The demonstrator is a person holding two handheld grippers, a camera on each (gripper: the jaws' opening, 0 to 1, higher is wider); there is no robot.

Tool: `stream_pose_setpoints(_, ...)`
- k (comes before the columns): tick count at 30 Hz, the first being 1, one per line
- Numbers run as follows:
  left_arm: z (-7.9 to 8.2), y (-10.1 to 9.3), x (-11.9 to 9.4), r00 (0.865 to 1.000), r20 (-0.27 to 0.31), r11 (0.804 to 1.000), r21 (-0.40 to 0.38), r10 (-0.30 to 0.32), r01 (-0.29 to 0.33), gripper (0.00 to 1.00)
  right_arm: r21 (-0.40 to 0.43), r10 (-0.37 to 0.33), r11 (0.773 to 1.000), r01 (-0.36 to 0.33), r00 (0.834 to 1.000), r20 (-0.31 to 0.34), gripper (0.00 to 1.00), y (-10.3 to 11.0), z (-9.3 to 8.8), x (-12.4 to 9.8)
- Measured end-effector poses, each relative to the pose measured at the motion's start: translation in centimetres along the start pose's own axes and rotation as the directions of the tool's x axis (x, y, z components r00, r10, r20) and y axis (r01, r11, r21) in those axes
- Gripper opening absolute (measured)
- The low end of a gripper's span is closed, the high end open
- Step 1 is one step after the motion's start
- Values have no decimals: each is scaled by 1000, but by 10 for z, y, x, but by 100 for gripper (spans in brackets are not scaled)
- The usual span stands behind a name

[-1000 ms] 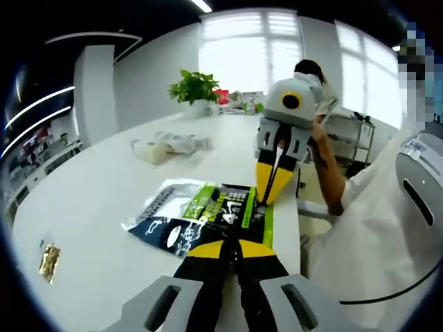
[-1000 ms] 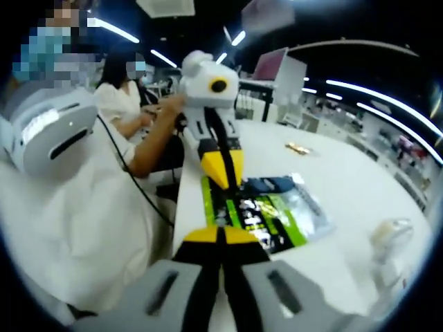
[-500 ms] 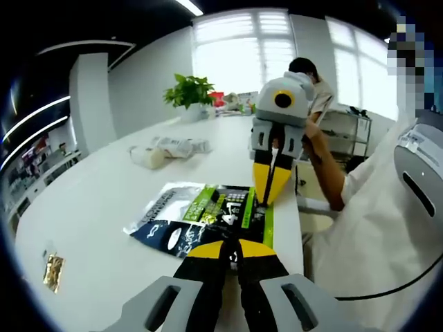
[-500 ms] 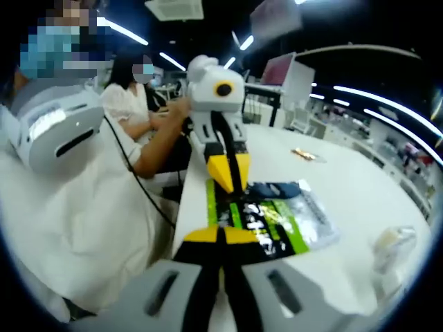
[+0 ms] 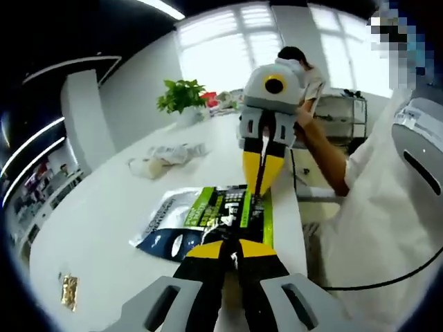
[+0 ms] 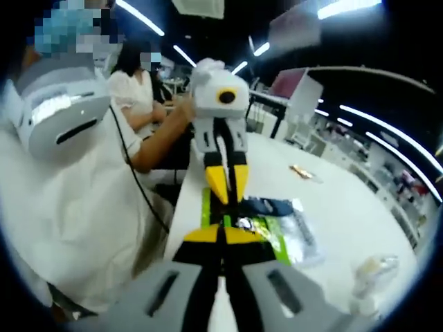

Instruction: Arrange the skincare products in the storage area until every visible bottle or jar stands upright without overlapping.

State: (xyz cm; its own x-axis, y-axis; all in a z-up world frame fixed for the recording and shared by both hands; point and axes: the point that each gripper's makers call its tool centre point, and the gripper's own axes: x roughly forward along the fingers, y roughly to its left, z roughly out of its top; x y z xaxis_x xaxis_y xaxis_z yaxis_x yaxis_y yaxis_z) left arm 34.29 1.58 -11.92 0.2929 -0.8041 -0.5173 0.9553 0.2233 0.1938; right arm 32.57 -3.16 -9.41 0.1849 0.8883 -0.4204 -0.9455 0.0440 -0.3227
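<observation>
**Both grippers pinching one flat pouch at the table edge**

Our left gripper (image 5: 233,250) has its jaws closed together on the near edge of the green-and-black pouch (image 5: 208,214), and our right gripper (image 6: 223,235) is clenched the same way on the opposite edge. In the left gripper view the right gripper's yellow tips come down onto the pouch's far edge. The pouch lies flat near the edge of the white table (image 5: 104,221), printed face up, with a clear window at one end.

We judge it light, thin and floppy: a slick film packet that will sag between two pinches and could slide out of narrow jaws. Best to hold it by the sealed edges, not the soft middle.

Further off lie some crumpled clear wrappers (image 5: 163,155), a small gold sachet (image 5: 68,292) and a potted plant (image 5: 181,97). We see no bottle or jar yet.
</observation>
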Motion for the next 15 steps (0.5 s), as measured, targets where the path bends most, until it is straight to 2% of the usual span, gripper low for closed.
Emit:
stream_pose_setpoints(4, 0, 3, 0, 1000, 5, 1000, -18, -10, 10, 7, -27, -26, 999, 27, 999, 42, 0, -4, 10, -3)
stream_pose_setpoints(10, -1, 7, 0, 1000, 15, 999, -51, -4, 5, 13, -82, -74, 993, 81, 994, 82, 0, -15, 18, -9)
stream_pose_setpoints(13, -1, 7, -1, 1000, 18, 999, -39, -3, 4, 13, -81, -81, 993, 88, 992, 93, 6, -20, 16, -11)
stream_pose_setpoints(15, 0, 6, -1, 1000, 19, 1000, -25, -1, 1, 13, -60, -112, 991, 118, 990, 91, 14, -28, 13, -11)
